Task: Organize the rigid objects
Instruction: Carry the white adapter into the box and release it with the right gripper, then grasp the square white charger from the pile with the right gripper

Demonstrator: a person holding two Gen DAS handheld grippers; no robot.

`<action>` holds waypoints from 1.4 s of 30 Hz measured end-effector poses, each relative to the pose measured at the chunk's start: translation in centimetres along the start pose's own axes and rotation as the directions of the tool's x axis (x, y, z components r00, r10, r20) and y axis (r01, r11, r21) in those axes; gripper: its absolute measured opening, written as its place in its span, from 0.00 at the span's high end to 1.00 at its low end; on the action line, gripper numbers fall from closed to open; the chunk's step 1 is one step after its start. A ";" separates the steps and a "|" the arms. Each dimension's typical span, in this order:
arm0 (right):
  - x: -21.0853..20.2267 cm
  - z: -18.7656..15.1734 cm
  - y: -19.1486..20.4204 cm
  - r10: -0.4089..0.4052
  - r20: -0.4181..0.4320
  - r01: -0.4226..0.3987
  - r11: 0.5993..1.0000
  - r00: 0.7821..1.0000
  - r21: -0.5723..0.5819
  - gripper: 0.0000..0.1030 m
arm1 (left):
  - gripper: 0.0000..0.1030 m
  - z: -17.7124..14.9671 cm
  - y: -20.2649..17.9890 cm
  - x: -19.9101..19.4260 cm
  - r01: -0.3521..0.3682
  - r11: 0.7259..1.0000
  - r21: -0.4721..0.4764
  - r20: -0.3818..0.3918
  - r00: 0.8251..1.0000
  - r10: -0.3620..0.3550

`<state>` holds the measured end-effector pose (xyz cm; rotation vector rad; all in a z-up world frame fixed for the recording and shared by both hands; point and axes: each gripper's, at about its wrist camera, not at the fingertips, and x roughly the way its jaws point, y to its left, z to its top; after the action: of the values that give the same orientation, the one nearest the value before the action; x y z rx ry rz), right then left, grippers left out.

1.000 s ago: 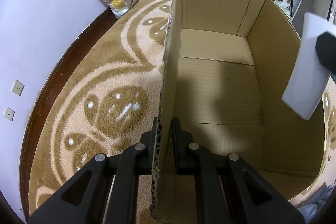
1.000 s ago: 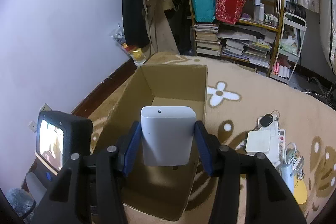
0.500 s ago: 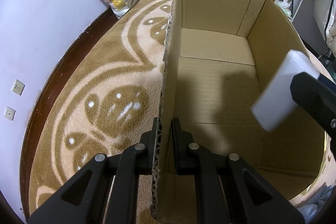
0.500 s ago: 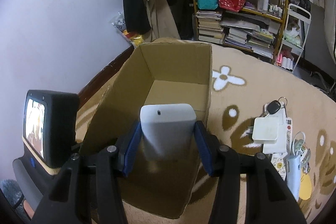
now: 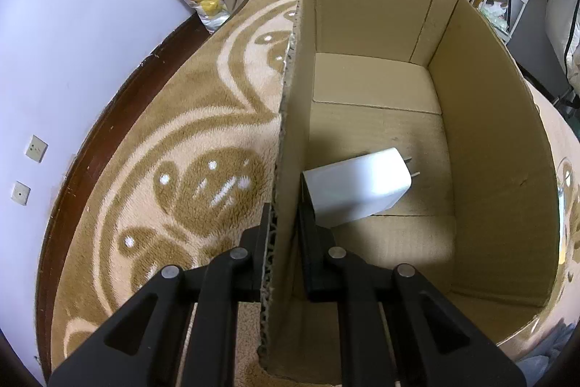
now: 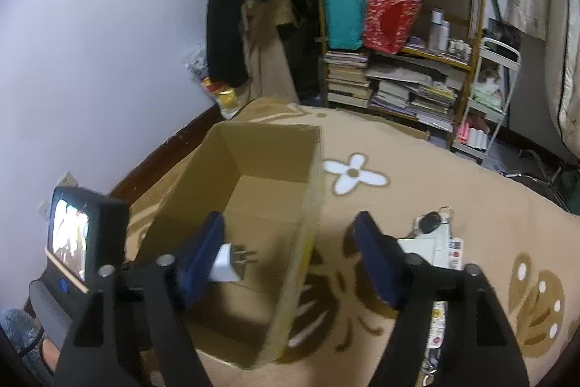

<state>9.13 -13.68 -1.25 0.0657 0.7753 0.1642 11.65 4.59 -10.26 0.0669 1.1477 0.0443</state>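
Charger [image 5: 357,188] in box [image 5: 489,140], touching left hand-held gripper [image 5: 286,234]

the right gripper [image 6: 290,249] was squeezing the white charger [image 5: 357,187] a second ago. now its jaws are opening wide, with nothing between them. the charger is down inside the cardboard box [image 5: 489,140], on the bottom, just in front of the left gripper's inner finger. from the right gripper, the charger peeks out behind its left finger [image 6: 203,252], prongs showing.
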 end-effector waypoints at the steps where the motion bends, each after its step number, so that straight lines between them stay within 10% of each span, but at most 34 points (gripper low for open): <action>1: 0.0 0.1 -0.6 -0.012 0.004 0.012 1.000 1.000 0.007 0.12 | 0.89 0.0 -0.1 0.0 -0.003 1.000 0.003 0.001 1.000 0.003; 24: 5.6 -2.8 -9.0 -0.167 -0.097 0.174 0.982 0.981 0.068 0.02 | 0.88 0.1 -0.8 -0.1 -0.019 1.000 0.007 0.002 1.000 0.019; 42: 10.1 -4.6 -10.9 -0.188 -0.183 0.206 0.975 0.965 0.082 0.36 | 0.88 0.0 -0.9 0.0 -0.027 1.000 0.012 0.005 1.000 0.027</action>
<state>14.31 -22.66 -12.81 0.0690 0.9600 -0.0598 11.67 3.71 -10.36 0.0934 1.1427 0.0606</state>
